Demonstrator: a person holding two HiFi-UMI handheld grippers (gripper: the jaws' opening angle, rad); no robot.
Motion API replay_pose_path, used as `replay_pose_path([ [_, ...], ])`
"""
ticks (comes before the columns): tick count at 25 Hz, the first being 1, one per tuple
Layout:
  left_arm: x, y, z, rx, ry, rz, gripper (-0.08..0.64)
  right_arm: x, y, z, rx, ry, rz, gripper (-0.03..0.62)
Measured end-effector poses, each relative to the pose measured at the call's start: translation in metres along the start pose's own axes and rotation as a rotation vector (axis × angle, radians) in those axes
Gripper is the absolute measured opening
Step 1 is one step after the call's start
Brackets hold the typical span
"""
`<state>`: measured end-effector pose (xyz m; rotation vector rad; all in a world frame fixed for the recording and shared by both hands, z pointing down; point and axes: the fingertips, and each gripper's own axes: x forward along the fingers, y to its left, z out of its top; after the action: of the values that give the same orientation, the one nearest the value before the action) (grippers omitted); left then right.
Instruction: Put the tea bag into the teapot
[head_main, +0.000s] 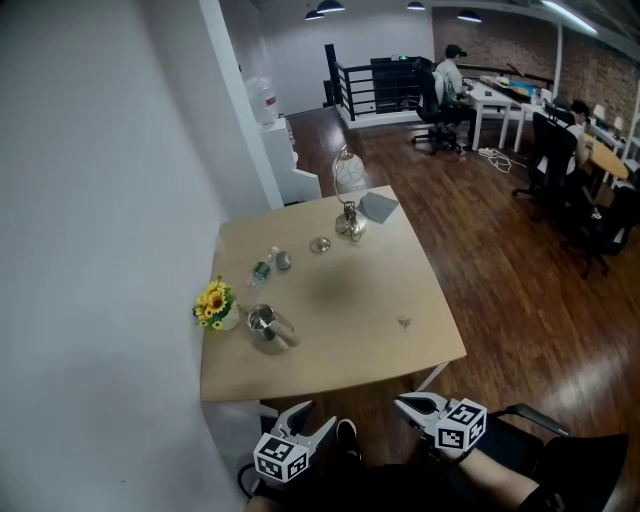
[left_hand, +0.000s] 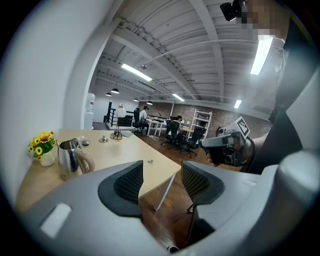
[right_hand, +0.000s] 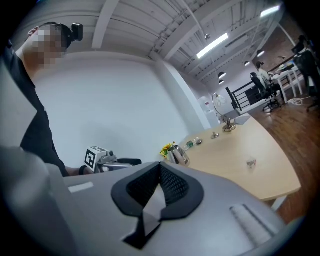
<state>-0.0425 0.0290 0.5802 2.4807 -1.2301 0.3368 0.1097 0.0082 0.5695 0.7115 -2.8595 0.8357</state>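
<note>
Head view checked. Found tea bag (head_main: 404, 322) on desk (head_main: 380, 265), well right of teapot (head_main: 268, 328). Noted right hand-held gripper (head_main: 404, 404) clenched, empty, also right of teapot and nearer the bag; left hand-held gripper (head_main: 313, 416) released, empty, short of teapot. Cannot tell bag's long axis.

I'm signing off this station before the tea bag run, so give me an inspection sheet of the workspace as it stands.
Surface: pale wooden table, bare in the middle.
Job's things: steel teapot near the left edge; tea bag lying apart, toward the right edge.
Clutter: sunflowers, small bottle, glass ornament, grey pad.
Grippers: left gripper open, empty; right gripper shut, empty; both short of the table.
Cables: white leads on the far floor.
Surroundings: people seated at desks.
</note>
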Motion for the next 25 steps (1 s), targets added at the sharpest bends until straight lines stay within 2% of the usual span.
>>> replay_pose_path([
  [5, 0.032, 0.034, 0.015, 0.048, 0.01, -0.047, 0.236, 0.029, -0.025, 0.02, 0.001, -0.004, -0.042, 0.008],
  [9, 0.059, 0.065, 0.028, 0.125, 0.035, -0.099, 0.237, 0.06, -0.046, 0.037, 0.058, -0.022, -0.083, 0.008],
  [14, 0.082, 0.101, 0.043, 0.166, 0.051, -0.171, 0.238, 0.097, -0.064, 0.056, 0.076, -0.048, -0.137, 0.008],
  [19, 0.098, 0.126, 0.04, 0.186, 0.088, -0.211, 0.238, 0.118, -0.082, 0.067, 0.089, -0.068, -0.18, 0.008],
  [25, 0.127, 0.134, 0.044, 0.196, 0.105, -0.246, 0.238, 0.127, -0.102, 0.082, 0.051, -0.062, -0.212, 0.008],
])
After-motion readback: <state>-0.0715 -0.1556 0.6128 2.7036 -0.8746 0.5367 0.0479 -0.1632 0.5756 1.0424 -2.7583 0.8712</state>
